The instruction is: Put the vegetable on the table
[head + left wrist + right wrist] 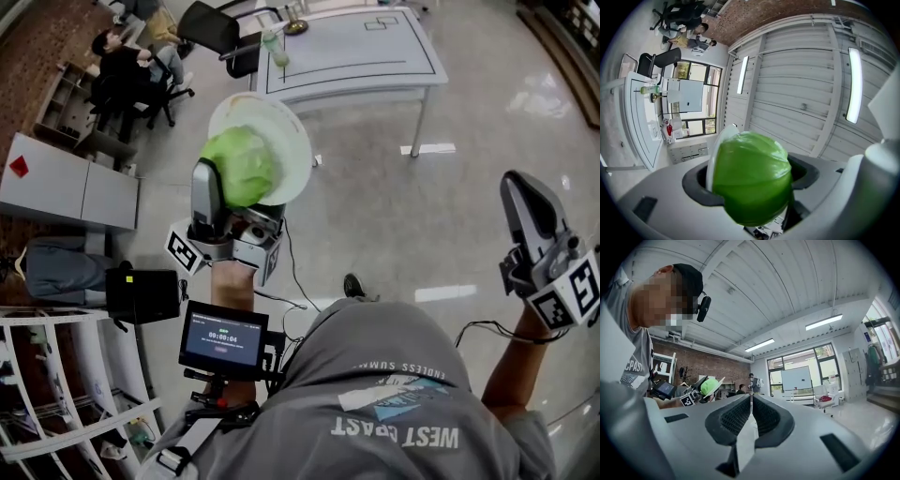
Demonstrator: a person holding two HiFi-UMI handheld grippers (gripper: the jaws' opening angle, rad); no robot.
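Left gripper [232,192] centre-left of head view, fingers [696,187] holding green cabbage [241,165] with white plate [284,127] pressed against its side. Cabbage in air above floor [394,220], well apart from white worktop [375,52] at top of frame. Right gripper [751,401] at right edge, fingers closed together, nothing between.

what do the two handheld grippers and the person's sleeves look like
Both the left gripper and right gripper are pale grey plastic shells with dark ribbed pads, each carrying a white cube with black square markers. Thin black cables trail from them. The person wears a grey short-sleeved T-shirt with white print.
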